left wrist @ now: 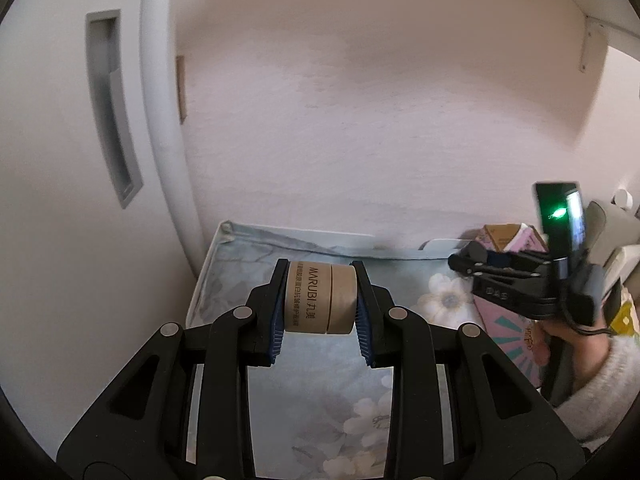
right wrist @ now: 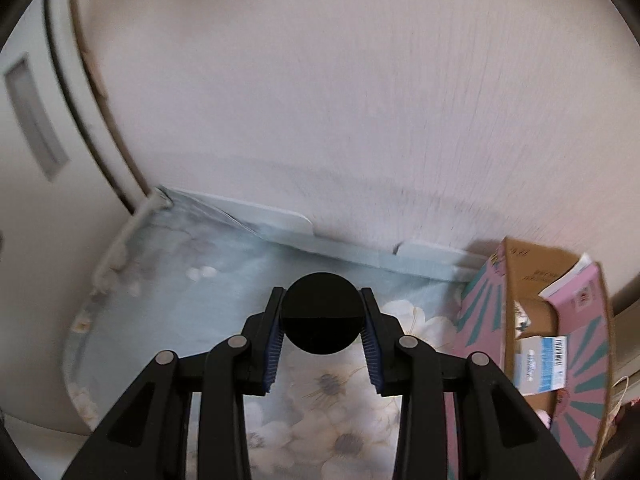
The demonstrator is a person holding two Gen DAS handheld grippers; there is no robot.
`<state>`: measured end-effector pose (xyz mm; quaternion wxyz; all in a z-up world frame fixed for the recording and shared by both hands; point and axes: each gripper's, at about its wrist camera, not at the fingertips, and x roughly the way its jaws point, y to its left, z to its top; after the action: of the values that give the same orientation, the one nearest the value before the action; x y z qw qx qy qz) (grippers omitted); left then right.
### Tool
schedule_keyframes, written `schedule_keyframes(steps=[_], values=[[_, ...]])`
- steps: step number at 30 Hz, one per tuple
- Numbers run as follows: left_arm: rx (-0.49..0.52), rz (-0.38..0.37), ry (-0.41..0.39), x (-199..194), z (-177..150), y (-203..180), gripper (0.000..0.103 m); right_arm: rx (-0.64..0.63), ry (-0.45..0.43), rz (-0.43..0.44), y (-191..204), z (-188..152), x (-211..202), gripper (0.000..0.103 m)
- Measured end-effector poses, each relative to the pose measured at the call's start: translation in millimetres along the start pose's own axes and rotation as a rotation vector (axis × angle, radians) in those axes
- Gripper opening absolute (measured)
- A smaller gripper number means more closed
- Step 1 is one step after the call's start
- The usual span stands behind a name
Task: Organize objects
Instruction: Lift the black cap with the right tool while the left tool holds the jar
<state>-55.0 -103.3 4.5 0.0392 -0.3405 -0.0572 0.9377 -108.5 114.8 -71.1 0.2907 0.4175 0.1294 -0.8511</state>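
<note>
Both grippers clamped, held above the bed

The left gripper is closed on a tan cylindrical jar. The right gripper is tilted downward, closed on a black round object, and gripped by a sleeved hand.

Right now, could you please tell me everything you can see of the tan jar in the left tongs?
The tan jar is a short matte cylinder, lying sideways, with a seam dividing lid from body and dark "MARUBI" lettering beside smaller characters. The left tongs clamp its two flat ends between blue ribbed pads, holding it above the floral cloth. Nothing else touches it.
</note>
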Motion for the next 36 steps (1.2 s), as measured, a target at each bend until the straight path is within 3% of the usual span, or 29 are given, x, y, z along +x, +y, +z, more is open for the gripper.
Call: schedule_keyframes(steps=[7,12,23,36], values=[[0.039,-0.049,-0.010,0,6,-7,0.027,0.008,-0.099,0.000,21,0,-76,0.033],[0.059,-0.092,-0.002,1,4,-9,0.026,0.015,-0.134,-0.032,32,-11,-106,0.033],[0.089,-0.117,0.032,5,-9,-7,0.027,0.063,-0.112,-0.054,37,-40,-117,0.033],[0.116,-0.139,0.043,13,-3,-14,0.026,0.069,-0.107,-0.049,35,-41,-116,0.033]])
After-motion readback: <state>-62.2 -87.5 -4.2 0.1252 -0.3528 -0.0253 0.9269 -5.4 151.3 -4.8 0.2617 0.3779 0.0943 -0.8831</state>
